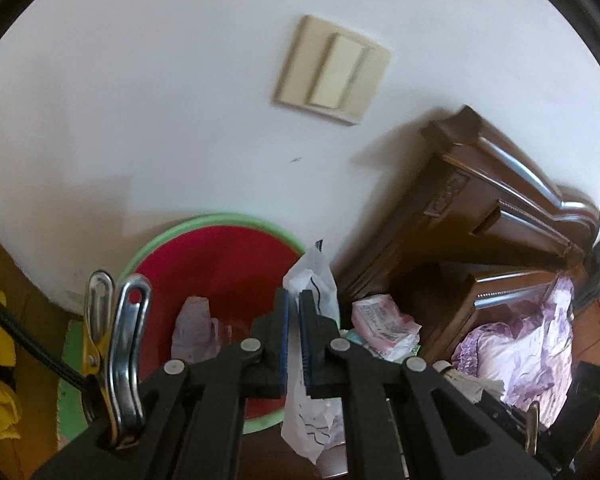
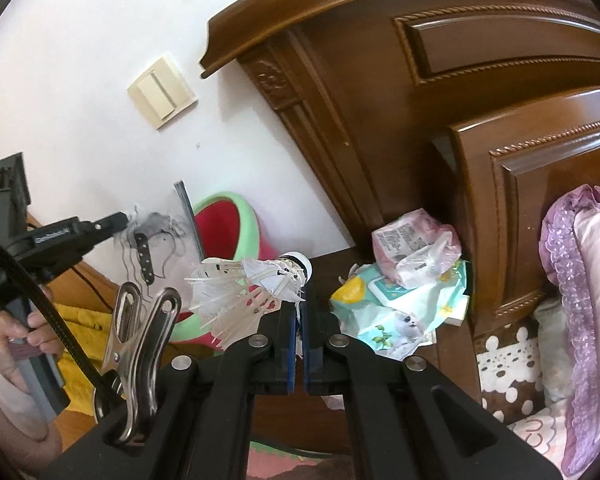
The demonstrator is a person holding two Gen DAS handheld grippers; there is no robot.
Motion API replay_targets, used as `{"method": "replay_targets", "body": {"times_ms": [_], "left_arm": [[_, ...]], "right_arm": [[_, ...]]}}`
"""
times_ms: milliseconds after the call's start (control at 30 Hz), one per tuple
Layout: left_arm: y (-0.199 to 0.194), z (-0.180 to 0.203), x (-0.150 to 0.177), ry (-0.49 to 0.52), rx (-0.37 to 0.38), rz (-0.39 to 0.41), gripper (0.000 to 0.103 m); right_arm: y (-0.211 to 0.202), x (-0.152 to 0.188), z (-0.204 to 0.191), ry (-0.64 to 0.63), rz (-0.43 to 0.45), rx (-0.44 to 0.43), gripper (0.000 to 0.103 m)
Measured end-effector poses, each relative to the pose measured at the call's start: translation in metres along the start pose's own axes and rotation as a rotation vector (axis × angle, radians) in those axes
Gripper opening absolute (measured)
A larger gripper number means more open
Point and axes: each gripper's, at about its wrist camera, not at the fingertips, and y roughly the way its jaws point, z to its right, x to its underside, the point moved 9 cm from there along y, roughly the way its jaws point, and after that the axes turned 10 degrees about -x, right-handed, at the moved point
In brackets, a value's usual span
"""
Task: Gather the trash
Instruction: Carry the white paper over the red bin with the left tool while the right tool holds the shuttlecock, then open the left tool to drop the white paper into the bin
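**Both grippers loaded, nothing binned yet**

Left gripper (image 1: 293,308): jaws clamped on a thin clear plastic bag (image 1: 314,280), which hangs just over the near rim of the red basin (image 1: 220,264). Basin sits at 12 o'clock from the jaws, against the wall; some crumpled plastic (image 1: 192,332) already lies inside.

Right gripper (image 2: 300,300): jaws pinched shut on a battered shuttlecock (image 2: 252,280), feathers fanned toward 10 o'clock.

Still to collect, by my read: pink packet (image 2: 412,240) and printed wrappers (image 2: 396,304) on the nightstand (image 2: 340,272), at 1 o'clock from the right jaws.

Task roughly mid-way; both held items need dropping first.
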Motion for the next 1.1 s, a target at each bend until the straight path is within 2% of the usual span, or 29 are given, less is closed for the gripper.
{"method": "replay_targets", "body": {"times_ms": [600,1100], "left_arm": [[0.013,-0.042,-0.027,0.001,0.009,0.018,0.005],[0.073,-0.064,0.005,0.058,-0.007,-0.151,0.005]], "right_arm": [[0.025,0.013,-0.050,-0.024,-0.012,0.025,0.003],[0.050,0.019,-0.076,-0.027,-0.021,0.036,0.003]]}}
